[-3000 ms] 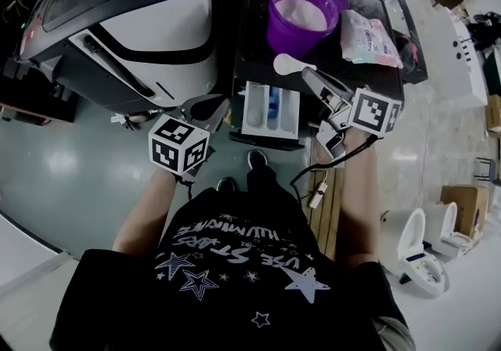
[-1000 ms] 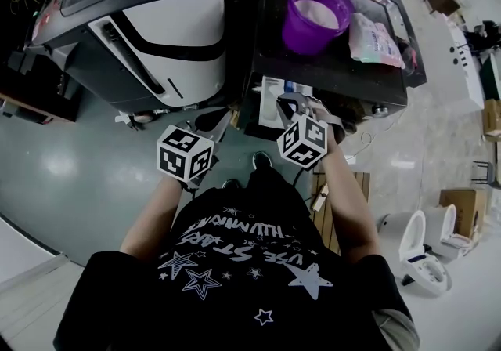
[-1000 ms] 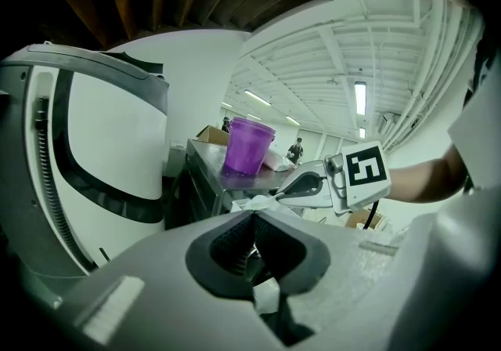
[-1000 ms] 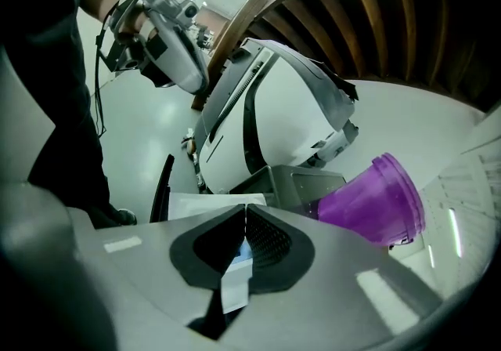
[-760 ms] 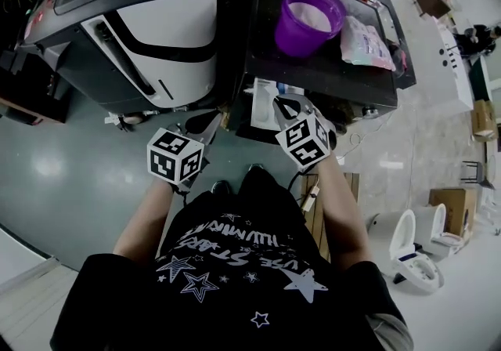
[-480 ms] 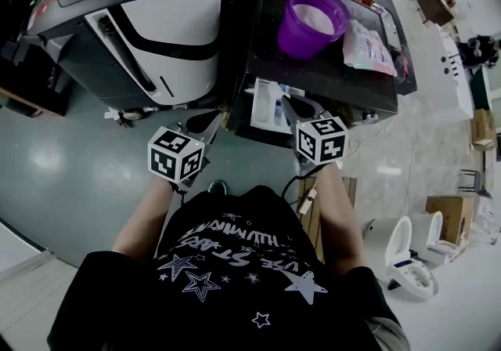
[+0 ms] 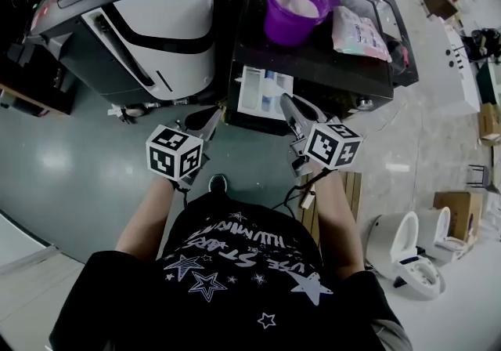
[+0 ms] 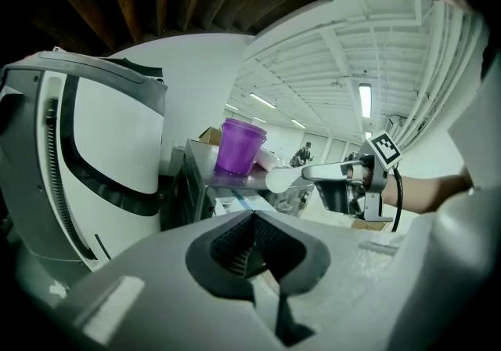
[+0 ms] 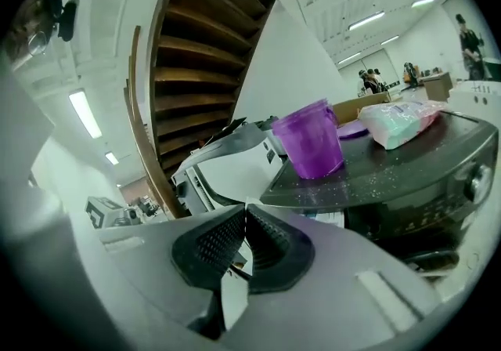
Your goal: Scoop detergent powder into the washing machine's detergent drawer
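The washing machine's detergent drawer (image 7: 261,92) stands pulled out from the dark machine (image 7: 329,67). On the machine's top stand a purple tub (image 7: 291,9) holding white powder and a detergent bag (image 7: 358,32). My right gripper (image 7: 288,103) points at the drawer's right front corner. It is shut on the handle of a white scoop (image 8: 279,179), whose bowl hangs level beside the drawer. From the right gripper view only a strip of the handle (image 9: 232,298) shows under the shut right gripper (image 9: 244,208). My left gripper (image 7: 205,118) is shut and holds nothing, left of the drawer.
A large white and grey appliance (image 7: 133,20) fills the left. A wooden pallet (image 7: 315,200) lies under my right arm. A white toilet (image 7: 399,255) and a cardboard box (image 7: 458,208) stand at the right. My shoe (image 7: 219,182) is on the grey floor.
Three seconds ago the scoop was up by the purple tub. The right gripper then came over the drawer and has now drawn back slightly right. The left gripper barely moved.
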The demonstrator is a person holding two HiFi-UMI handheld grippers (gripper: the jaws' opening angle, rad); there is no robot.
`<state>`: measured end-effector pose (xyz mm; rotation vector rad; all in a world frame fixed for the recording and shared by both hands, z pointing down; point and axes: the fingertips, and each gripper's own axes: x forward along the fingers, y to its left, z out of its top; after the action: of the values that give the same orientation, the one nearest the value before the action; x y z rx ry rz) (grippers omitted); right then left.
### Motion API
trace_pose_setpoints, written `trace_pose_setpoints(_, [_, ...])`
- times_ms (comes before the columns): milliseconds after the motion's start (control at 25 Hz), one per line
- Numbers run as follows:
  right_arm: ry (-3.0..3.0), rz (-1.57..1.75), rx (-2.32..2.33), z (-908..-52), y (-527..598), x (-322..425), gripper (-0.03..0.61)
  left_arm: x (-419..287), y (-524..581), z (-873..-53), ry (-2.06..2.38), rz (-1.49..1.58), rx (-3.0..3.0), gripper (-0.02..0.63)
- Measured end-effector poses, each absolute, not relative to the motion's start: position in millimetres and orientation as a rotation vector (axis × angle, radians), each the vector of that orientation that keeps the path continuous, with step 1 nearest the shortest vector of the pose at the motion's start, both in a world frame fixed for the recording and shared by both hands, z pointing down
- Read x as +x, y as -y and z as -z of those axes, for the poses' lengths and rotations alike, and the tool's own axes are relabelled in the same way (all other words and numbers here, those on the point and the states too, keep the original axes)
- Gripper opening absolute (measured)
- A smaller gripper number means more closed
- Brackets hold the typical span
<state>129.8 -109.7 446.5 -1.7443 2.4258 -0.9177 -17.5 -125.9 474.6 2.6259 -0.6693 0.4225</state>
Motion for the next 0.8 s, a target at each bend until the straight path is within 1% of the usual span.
trace_pose_setpoints(400, [-2.391,0.910,-1.646,-426,38,156,0.032,18,52,-460,0.692,-0.416,2.650,0.000])
trace_pose_setpoints(800, [-2.300,0.955,-1.553,-424,-12,182,0.032,34,3,-459,0.749,-0.414,2.646,0.000])
